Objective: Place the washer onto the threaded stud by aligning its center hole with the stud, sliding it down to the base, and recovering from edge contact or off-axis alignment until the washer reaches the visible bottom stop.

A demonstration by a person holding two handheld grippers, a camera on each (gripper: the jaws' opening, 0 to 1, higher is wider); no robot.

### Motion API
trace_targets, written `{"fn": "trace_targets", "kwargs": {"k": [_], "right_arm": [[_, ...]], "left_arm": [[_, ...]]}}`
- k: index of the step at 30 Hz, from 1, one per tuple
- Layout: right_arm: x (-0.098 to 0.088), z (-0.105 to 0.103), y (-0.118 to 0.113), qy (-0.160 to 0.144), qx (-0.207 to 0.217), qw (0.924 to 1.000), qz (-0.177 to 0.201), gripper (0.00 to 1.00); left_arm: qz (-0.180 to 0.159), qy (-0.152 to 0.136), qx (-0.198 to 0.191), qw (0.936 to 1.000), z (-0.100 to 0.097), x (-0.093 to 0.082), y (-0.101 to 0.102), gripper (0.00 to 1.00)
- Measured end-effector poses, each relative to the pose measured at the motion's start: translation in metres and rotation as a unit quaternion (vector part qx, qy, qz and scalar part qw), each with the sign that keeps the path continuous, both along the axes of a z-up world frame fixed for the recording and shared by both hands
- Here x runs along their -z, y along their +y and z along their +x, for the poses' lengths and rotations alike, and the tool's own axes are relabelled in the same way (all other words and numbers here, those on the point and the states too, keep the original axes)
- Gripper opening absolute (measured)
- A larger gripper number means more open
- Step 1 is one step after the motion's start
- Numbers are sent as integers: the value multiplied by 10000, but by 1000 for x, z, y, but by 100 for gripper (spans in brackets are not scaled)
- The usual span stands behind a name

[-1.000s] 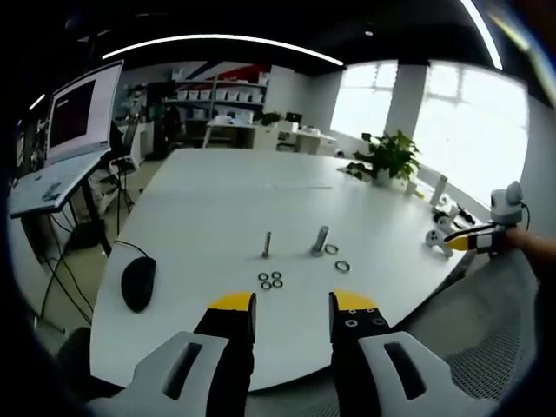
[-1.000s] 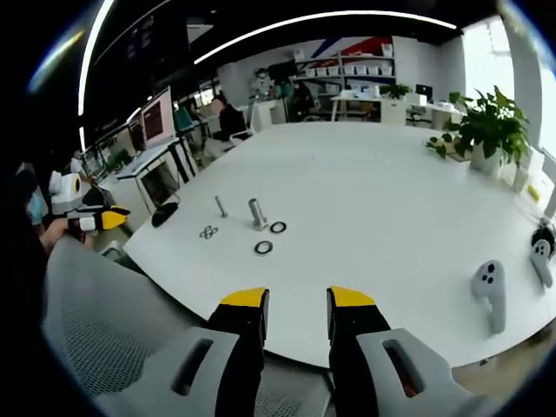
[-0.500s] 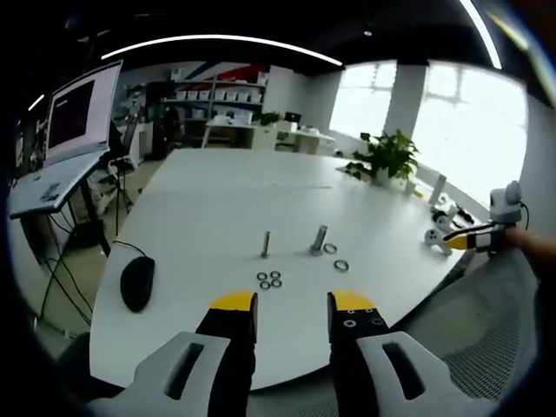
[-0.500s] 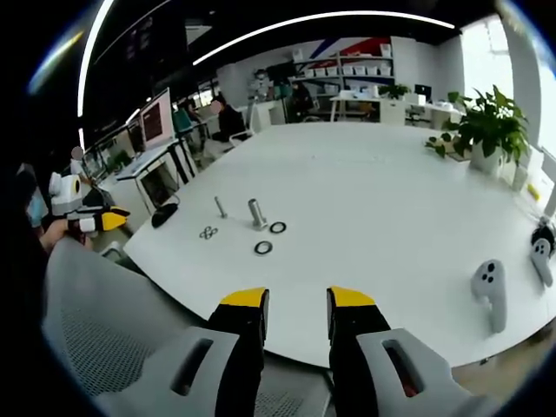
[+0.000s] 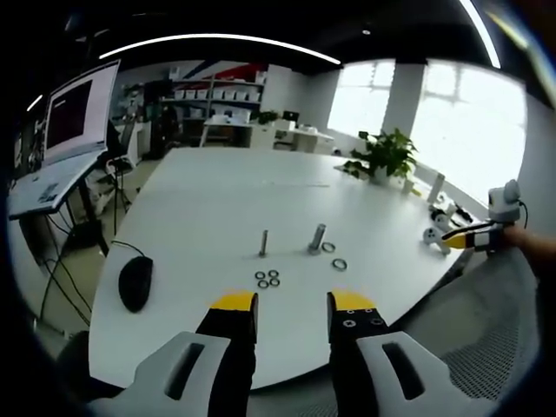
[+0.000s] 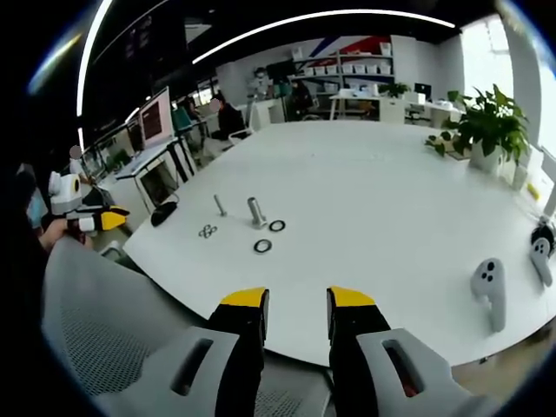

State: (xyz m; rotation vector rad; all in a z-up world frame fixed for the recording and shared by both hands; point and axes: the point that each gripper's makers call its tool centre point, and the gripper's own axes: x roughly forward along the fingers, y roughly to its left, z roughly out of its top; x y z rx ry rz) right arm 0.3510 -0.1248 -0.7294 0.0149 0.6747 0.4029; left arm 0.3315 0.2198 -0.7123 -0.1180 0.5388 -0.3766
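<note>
Out on the white table (image 5: 208, 200), the thick threaded stud (image 5: 316, 239) is standing upright, with a thinner stud (image 5: 262, 244) also upright just at its nine o'clock in the left gripper view. Two large washers are lying flat near the thick stud's base: one (image 5: 327, 248) just beside it, the other (image 5: 339, 264) a little nearer the camera at its five o'clock. Three small washers (image 5: 268, 279) are sitting clustered together below the thin stud. A dark mouse (image 5: 135, 284) is resting over at nine o'clock near the table edge. The left gripper (image 5: 287, 302) is hovering short of the table, jaws spread apart and holding nothing. In the right gripper view, the right gripper (image 6: 296, 298) is likewise hanging back with jaws parted and empty, the thick stud (image 6: 255, 211) well ahead at eleven o'clock, and a white controller (image 6: 488, 294) lying at three o'clock.
</note>
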Motion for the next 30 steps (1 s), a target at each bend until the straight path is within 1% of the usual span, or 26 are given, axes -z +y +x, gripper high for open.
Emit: {"fn": "trace_targets", "kwargs": {"k": [14,30], "right_arm": [[0,-1,1,21,19,10000,29,29],[3,-1,1,83,-25,10000,-5,29]], "left_arm": [[10,42,51,10000,-1,1,-2,29],[-14,44,14,10000,-1,1,-1,28]]}}
